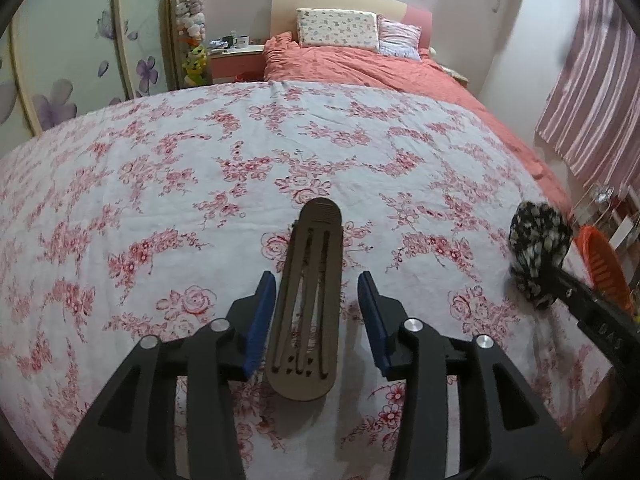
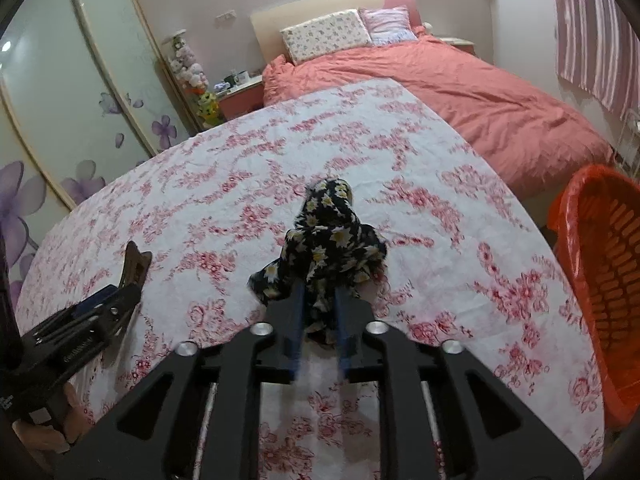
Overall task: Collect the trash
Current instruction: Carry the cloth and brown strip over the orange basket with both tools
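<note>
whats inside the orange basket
The orange basket beside the bed shows only its slotted inner wall; nothing visible inside. Its bottom is cut off by the frame edge, so contents there cannot be seen.

1. Work surface: white cloth with red floral print [image 1: 168, 184], spread flat with slight creasing; it reaches to the salmon-pink bed [image 2: 480, 92] beyond.
2. On the cloth: brown slotted hair clip [image 1: 308, 304], lying lengthwise, rounded tip away from the left wrist camera.
3. On the cloth: bunched black fabric with a white-and-yellow daisy print [image 2: 328, 248], well apart from the clip, nearer the right edge.
</note>
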{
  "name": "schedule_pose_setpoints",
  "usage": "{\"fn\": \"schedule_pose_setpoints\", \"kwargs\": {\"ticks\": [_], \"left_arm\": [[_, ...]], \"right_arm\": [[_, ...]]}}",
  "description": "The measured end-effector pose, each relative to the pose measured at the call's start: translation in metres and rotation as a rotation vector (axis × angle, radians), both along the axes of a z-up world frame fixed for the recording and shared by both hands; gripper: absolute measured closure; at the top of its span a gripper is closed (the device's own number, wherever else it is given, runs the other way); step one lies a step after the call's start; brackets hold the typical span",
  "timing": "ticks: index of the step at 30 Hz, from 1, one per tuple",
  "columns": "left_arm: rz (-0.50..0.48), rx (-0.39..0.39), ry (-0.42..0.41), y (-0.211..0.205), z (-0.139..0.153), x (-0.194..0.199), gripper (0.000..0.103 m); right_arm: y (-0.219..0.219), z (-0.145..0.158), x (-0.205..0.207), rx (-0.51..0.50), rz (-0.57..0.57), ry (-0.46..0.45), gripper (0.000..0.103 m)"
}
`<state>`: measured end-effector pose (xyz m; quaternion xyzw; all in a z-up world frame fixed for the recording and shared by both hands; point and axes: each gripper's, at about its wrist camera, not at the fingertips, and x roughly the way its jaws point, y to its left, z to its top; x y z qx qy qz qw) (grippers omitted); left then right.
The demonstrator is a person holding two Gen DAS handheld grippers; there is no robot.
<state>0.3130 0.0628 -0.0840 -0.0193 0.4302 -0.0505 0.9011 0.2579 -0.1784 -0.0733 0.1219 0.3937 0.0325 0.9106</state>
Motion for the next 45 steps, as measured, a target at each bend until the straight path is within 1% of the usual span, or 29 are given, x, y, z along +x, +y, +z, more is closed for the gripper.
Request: {"fn": "schedule_pose_setpoints", "kwargs": {"ticks": [1, 5, 7, 9, 10, 11, 12, 13, 17, 21, 22, 24, 26, 28, 30, 35, 40, 42, 43, 45], "left_arm": [[-0.002, 0.014, 0.001, -0.002, 0.000, 0.001, 0.061], [0.003, 0.047, 0.002, -0.006, -0.001, 0.004, 0.063], [0.008, 0.047, 0.001, -0.005, -0.001, 0.004, 0.069], [0.012, 0.046, 0.001, -0.004, -0.001, 0.004, 0.070], [0.011, 0.048, 0.000, -0.004, -0.001, 0.004, 0.070], [0.011, 0.047, 0.000, -0.004, -0.001, 0.004, 0.070], [0.010, 0.045, 0.000, -0.004, -0.001, 0.004, 0.071], [0.010, 0.042, -0.002, -0.003, 0.000, 0.003, 0.071], [0.007, 0.018, -0.008, 0.001, 0.002, -0.001, 0.071], [0.006, 0.008, -0.032, 0.002, 0.013, -0.008, 0.072], [0.003, 0.002, -0.038, 0.002, 0.016, -0.009, 0.080], [-0.001, -0.010, -0.049, 0.002, 0.026, -0.014, 0.080], [-0.005, 0.001, -0.068, -0.001, 0.032, -0.019, 0.080], [-0.010, 0.002, -0.070, -0.002, 0.034, -0.022, 0.080], [-0.014, -0.001, -0.062, -0.004, 0.031, -0.024, 0.080], [-0.005, -0.007, -0.012, -0.003, 0.010, -0.027, 0.080], [-0.004, 0.004, 0.002, -0.007, 0.004, -0.025, 0.079], [0.005, 0.015, 0.001, -0.008, 0.002, -0.024, 0.075], [0.007, 0.023, 0.002, -0.009, 0.002, -0.024, 0.070], [0.009, 0.034, 0.004, -0.011, -0.001, -0.023, 0.069]], "right_arm": [[0.002, 0.001, 0.001, -0.006, 0.003, -0.001, 0.072], [0.006, 0.000, 0.009, -0.027, 0.005, 0.022, 0.071], [0.005, 0.001, 0.012, -0.018, -0.005, 0.027, 0.071], [0.003, 0.002, 0.016, 0.000, -0.019, 0.029, 0.071], [0.004, 0.002, 0.018, -0.008, -0.027, 0.033, 0.072], [0.005, 0.000, 0.020, -0.026, -0.027, 0.041, 0.077], [0.008, -0.002, 0.021, -0.043, -0.022, 0.045, 0.088], [0.007, -0.001, 0.020, -0.041, -0.018, 0.039, 0.093], [0.002, 0.008, 0.008, -0.017, -0.016, -0.009, 0.094], [-0.003, 0.020, -0.001, -0.012, -0.017, -0.039, 0.094], [-0.005, 0.023, -0.004, -0.009, -0.018, -0.046, 0.094], [-0.007, 0.030, -0.013, -0.009, -0.021, -0.063, 0.094], [-0.009, 0.036, -0.019, -0.012, -0.025, -0.076, 0.094], [-0.011, 0.040, -0.024, -0.016, -0.031, -0.087, 0.094], [-0.014, 0.042, -0.031, -0.019, -0.038, -0.091, 0.094], [-0.015, 0.035, -0.037, -0.024, -0.042, -0.072, 0.094], [-0.017, 0.030, -0.037, -0.019, -0.043, -0.058, 0.094], [-0.018, 0.029, -0.038, -0.016, -0.045, -0.056, 0.094], [-0.019, 0.028, -0.039, -0.014, -0.045, -0.056, 0.094], [-0.020, 0.028, -0.040, -0.013, -0.045, -0.055, 0.094]]}}
